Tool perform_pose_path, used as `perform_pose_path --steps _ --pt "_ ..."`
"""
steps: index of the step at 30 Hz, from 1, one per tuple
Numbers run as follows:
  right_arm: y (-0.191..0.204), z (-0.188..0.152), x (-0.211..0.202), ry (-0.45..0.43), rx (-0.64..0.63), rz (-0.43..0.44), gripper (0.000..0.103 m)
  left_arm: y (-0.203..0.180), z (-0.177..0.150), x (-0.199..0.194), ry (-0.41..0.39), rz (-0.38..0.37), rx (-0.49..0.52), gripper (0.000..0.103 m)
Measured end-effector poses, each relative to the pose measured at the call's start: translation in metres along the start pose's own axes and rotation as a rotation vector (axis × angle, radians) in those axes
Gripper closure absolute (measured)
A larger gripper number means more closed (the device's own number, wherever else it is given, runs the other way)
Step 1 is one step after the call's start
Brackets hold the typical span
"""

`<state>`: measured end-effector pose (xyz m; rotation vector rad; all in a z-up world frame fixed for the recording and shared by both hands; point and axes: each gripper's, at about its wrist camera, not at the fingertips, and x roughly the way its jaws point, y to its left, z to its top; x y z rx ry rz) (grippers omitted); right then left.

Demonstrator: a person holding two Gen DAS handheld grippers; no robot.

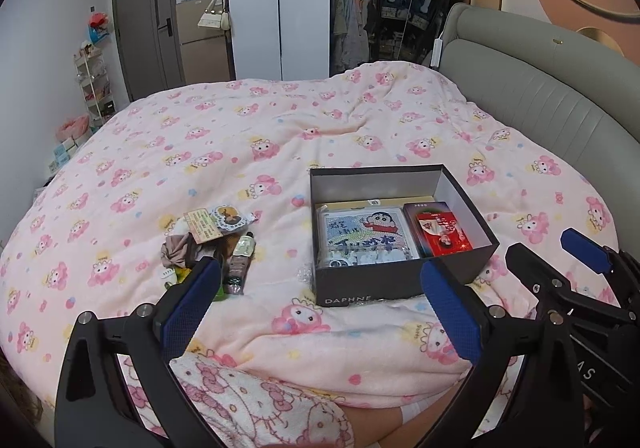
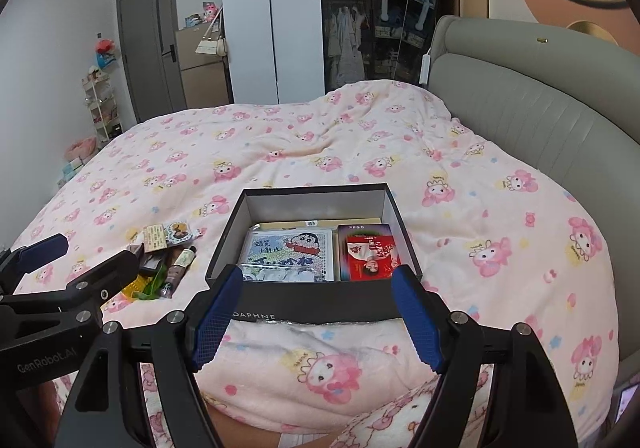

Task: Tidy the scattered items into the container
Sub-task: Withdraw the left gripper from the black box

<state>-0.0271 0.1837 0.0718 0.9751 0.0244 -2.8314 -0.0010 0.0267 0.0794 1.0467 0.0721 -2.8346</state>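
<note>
Both tools wide open and empty above the bed.
Left tool (image 1: 320, 312) and right tool (image 2: 316, 324) face the box (image 1: 400, 280); the loose pile (image 1: 212, 244) left of it may scatter on soft bedding.

box (image 1: 400, 282) on the bed (image 1: 280, 128), scattered items (image 1: 208, 244) lying to its left.

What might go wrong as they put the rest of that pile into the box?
The pile is tangled: cloth, tubes and packets overlap, so the open left gripper may lift several things or drop one. The box sits on a soft blanket and might tip if nudged. Its floor is mostly covered already, so additions will stack.
</note>
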Motion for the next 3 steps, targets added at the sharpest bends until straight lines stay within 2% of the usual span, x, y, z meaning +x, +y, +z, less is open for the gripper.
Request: perform_pose_path --steps 3 --pt "0.0035 -0.001 0.0031 0.01 -0.001 0.005 0.028 0.0036 -0.0012 0.002 0.008 0.003 -0.005 0.002"
